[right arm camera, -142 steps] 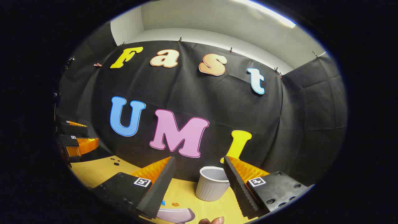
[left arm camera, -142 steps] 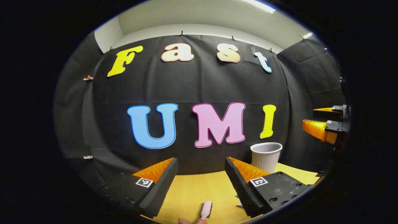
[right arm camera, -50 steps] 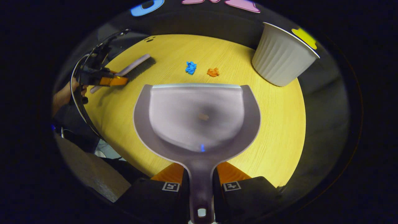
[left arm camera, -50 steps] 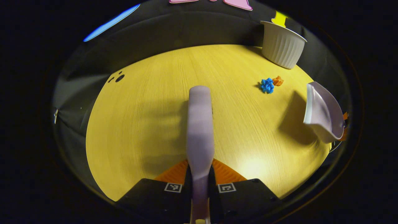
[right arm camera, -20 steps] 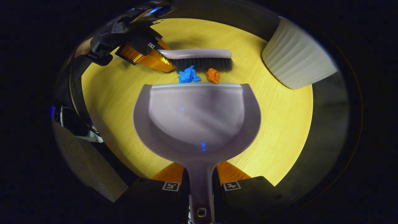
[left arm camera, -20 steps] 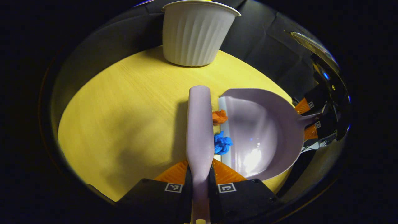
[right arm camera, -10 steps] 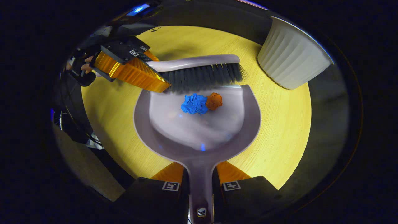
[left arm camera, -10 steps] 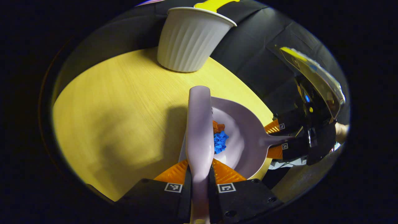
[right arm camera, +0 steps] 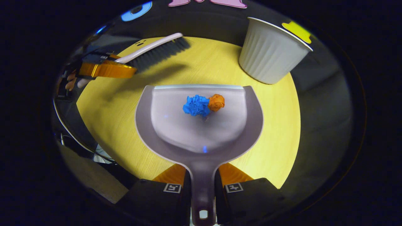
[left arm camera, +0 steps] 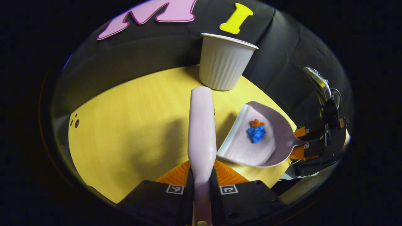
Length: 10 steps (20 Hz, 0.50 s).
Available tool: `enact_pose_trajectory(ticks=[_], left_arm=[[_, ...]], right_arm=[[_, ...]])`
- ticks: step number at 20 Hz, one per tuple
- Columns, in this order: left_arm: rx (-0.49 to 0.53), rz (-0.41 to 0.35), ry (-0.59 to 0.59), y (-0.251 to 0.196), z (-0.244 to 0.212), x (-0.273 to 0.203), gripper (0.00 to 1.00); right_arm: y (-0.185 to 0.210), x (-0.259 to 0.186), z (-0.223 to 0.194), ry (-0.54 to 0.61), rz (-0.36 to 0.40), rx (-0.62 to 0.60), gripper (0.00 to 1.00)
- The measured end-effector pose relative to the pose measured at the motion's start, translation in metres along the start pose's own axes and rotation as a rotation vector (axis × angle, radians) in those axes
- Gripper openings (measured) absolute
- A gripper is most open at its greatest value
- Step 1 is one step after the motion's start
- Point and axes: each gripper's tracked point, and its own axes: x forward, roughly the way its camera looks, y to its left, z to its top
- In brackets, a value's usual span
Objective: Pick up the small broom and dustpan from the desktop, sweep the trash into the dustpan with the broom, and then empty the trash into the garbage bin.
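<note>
Table point(right arm camera: 276, 131): your yellow wood-grain top is running out past the round edge on every side, so its full outline is getting cut off.

Bin point(right arm camera: 270, 58): the white ribbed garbage bin is standing upright at the far edge of the table; you are seeing its outside wall, and its inside is staying hidden.

Dustpan point(right arm camera: 201, 125): your right gripper point(right arm camera: 202, 177) is clamping both fingers on the dustpan's handle, and the handle's end is slipping out of sight between them. The pan is sitting well apart from the bin.

Broom point(left arm camera: 202, 125): your left gripper point(left arm camera: 202, 174) is squeezing the broom's handle. From above, its back is covering the bristles; they are showing dark in the right gripper view point(right arm camera: 157, 55).

Trash: a blue wad point(right arm camera: 195, 105) and a smaller orange wad point(right arm camera: 216, 102) are lying touching inside the pan.

Writing: small square black-and-white markers on the fingers point(right arm camera: 234, 187); nothing readable.
</note>
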Motion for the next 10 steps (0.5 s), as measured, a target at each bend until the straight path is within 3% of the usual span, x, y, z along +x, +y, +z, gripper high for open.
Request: enact_pose_trajectory(ticks=[1, 4, 10], left_arm=[[-0.015, 0.004, -0.004, 0.004, -0.015, 0.005, 0.25], [-0.055, 0.014, -0.015, 0.026, -0.057, 0.016, 0.27], [-0.084, 0.017, -0.022, 0.053, -0.098, 0.007, 0.25]], right_arm=[[-0.002, -0.004, 0.003, -0.005, -0.012, 0.015, 0.36], [-0.01, -0.009, 0.012, -0.024, -0.061, 0.06, 0.36], [-0.021, -0.035, 0.048, -0.108, -0.11, 0.142, 0.35]])
